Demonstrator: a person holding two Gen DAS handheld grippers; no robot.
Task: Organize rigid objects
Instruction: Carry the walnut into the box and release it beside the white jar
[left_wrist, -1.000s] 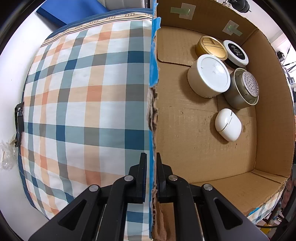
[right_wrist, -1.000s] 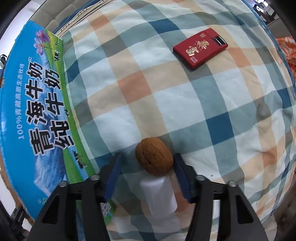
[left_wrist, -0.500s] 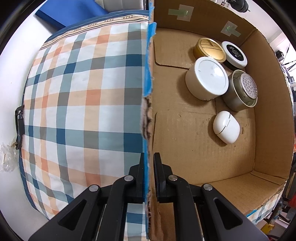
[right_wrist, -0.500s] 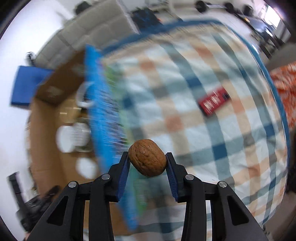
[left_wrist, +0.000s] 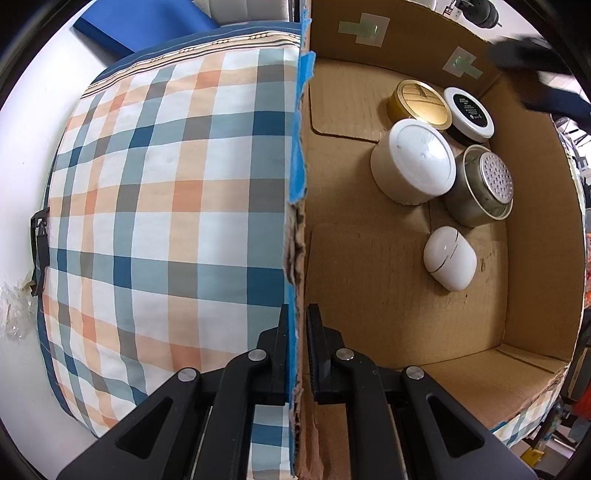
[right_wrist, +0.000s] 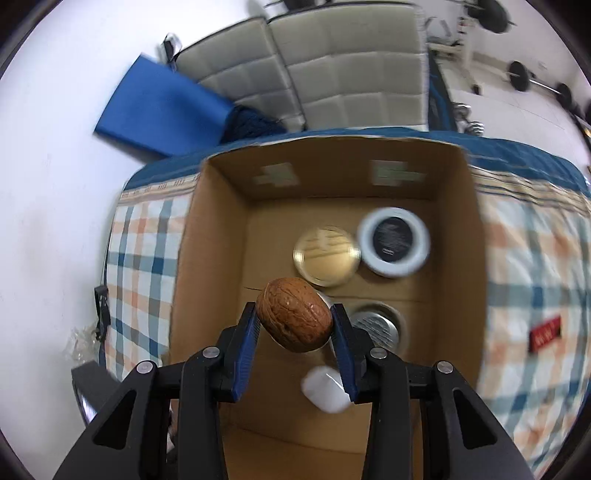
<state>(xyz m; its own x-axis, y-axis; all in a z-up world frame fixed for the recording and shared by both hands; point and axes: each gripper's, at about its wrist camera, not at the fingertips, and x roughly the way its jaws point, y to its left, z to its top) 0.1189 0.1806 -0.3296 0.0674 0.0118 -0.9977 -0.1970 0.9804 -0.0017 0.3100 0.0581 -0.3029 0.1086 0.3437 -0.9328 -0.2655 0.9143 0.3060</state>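
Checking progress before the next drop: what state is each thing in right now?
walnut: held in the air over the box
right gripper: shut on walnut
left gripper: clamped on box wall
cardboard box: open, partly filled
white earbud case: closed, in the box
red packet: outside, on the cloth

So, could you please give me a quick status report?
Left gripper shut on box wall. Right gripper shut on walnut, above cardboard box. Nothing in the way.

white wall (right_wrist: 55, 155), grey padded chairs (right_wrist: 332, 66), blue mat (right_wrist: 159, 107), barbell (right_wrist: 532, 79) on pale floor.
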